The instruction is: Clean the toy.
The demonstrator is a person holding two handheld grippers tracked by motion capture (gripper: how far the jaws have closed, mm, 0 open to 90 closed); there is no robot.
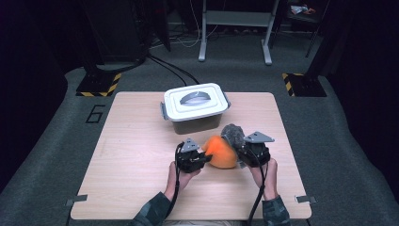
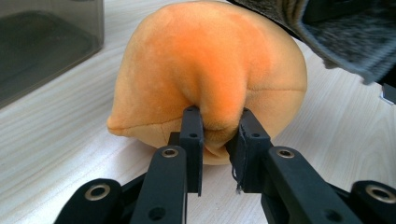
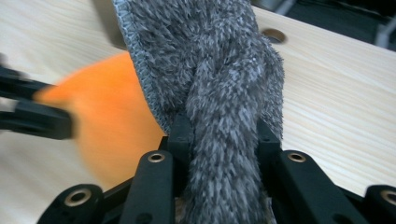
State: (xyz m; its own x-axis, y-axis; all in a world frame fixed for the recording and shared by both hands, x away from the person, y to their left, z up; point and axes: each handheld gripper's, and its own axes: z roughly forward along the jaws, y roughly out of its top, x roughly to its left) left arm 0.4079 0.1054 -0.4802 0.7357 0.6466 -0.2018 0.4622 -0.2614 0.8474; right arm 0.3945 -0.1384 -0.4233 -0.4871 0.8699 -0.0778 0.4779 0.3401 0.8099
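Orange plush toy (image 1: 221, 151) sits on desk (image 1: 136, 155), near-centre, just in front of lidded grey box (image 1: 195, 107). Left gripper (image 2: 218, 128) – jaws nearly closed, pinching fold of toy's fabric at its left side. Right gripper (image 3: 223, 133) – jaws clamped on grey fuzzy cloth (image 3: 215, 70), cloth touching toy's right side.

plush toy (image 1: 221, 151): orange | cloth (image 1: 233, 134): grey, fuzzy | box (image 1: 195, 108): white lid, seemingly smoky-grey walls | table (image 1: 136, 155): pale woodgrain

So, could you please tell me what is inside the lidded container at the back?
The container has dark translucent walls and its white lid is on. Nothing inside can be made out; the lid covers the interior.
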